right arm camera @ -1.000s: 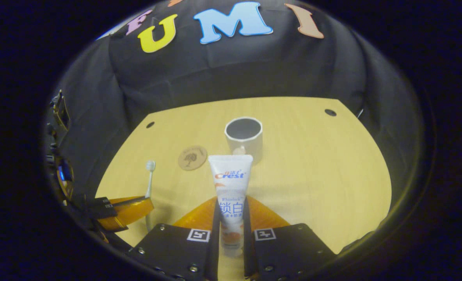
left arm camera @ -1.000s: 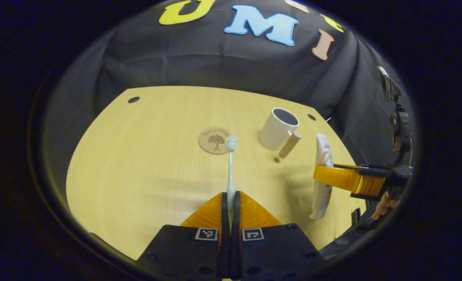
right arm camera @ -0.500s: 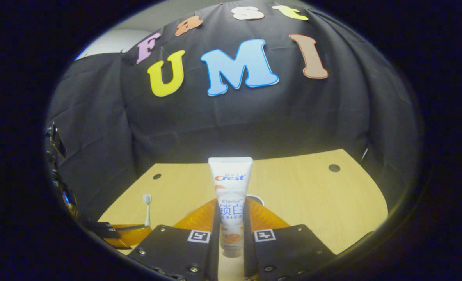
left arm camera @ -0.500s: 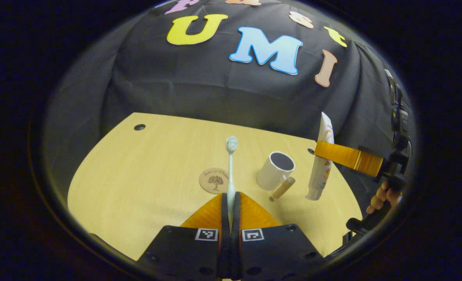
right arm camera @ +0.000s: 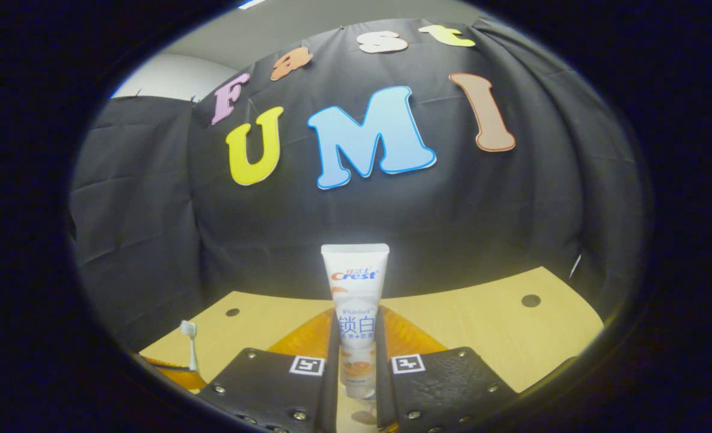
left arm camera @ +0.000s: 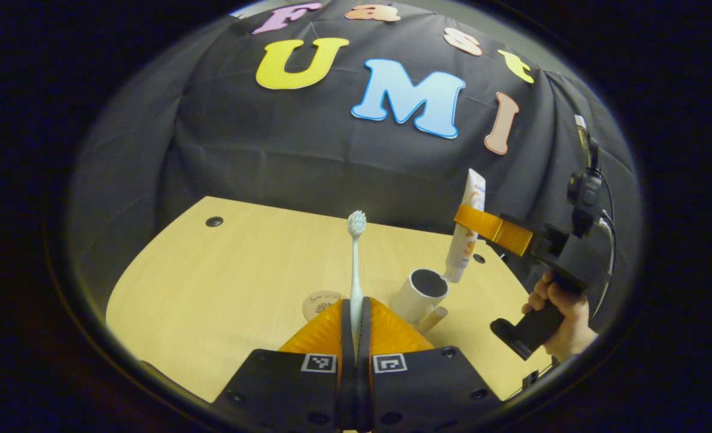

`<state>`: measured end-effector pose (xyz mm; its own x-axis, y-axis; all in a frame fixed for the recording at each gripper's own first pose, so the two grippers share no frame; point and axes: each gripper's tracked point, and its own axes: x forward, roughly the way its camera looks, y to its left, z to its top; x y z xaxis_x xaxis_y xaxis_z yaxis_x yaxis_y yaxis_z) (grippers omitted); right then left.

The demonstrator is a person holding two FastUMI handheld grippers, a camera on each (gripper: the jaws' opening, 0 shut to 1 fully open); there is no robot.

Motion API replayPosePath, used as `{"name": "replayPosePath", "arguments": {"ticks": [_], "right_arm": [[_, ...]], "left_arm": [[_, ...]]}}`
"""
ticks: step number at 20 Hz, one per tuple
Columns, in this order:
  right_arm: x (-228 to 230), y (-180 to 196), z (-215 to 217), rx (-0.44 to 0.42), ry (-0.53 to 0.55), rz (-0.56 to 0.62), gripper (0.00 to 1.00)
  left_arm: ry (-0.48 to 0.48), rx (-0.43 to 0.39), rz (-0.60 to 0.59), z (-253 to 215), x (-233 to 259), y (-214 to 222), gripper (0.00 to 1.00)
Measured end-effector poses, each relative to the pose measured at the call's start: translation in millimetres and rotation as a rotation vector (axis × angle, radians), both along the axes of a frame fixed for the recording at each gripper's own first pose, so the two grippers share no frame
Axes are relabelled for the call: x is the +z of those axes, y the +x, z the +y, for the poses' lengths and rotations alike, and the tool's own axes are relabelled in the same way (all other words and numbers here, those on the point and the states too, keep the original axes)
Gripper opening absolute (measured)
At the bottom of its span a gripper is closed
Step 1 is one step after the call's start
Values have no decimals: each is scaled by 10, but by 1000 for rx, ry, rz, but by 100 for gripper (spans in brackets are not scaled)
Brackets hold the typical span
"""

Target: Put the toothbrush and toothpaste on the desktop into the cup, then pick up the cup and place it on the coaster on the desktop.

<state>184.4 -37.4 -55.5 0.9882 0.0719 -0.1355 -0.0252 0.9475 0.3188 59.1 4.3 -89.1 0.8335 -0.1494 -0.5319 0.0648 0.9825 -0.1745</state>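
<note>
Black cloth wall (left arm camera: 308, 150) fills 12 o'clock, creased, hanging behind a pale wood-grain desktop (left arm camera: 230, 270) at 6 o'clock. Dark round holes near desktop's far corners. Pale plain wall (right arm camera: 175, 75) above cloth at 11 o'clock.

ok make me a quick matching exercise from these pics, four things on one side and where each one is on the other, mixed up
Things:
1. toothbrush
2. toothpaste
3. cup
4. coaster

Places:
A. flat on the desktop, left of the cup
B. clamped in the left tongs
C. standing on the desktop, open mouth up
D. clamped in the right tongs, cap end just above the cup's rim

Pairs: 1-B, 2-D, 3-C, 4-A
</note>
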Motion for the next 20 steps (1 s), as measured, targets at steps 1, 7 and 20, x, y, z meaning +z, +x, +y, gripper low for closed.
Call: {"name": "replayPosePath", "arguments": {"ticks": [1,7,20], "right_arm": [[-91,65,3,5,-5,15,25],[-604,190,76,31,-91,124,26],[-1116,12,213,99,-194,303,34]], "left_arm": [[-5,2,-1,-3,5,27,8],[18,-11,-1,19,7,134,8],[-8,-30,-11,-138,33,165,8]]}}
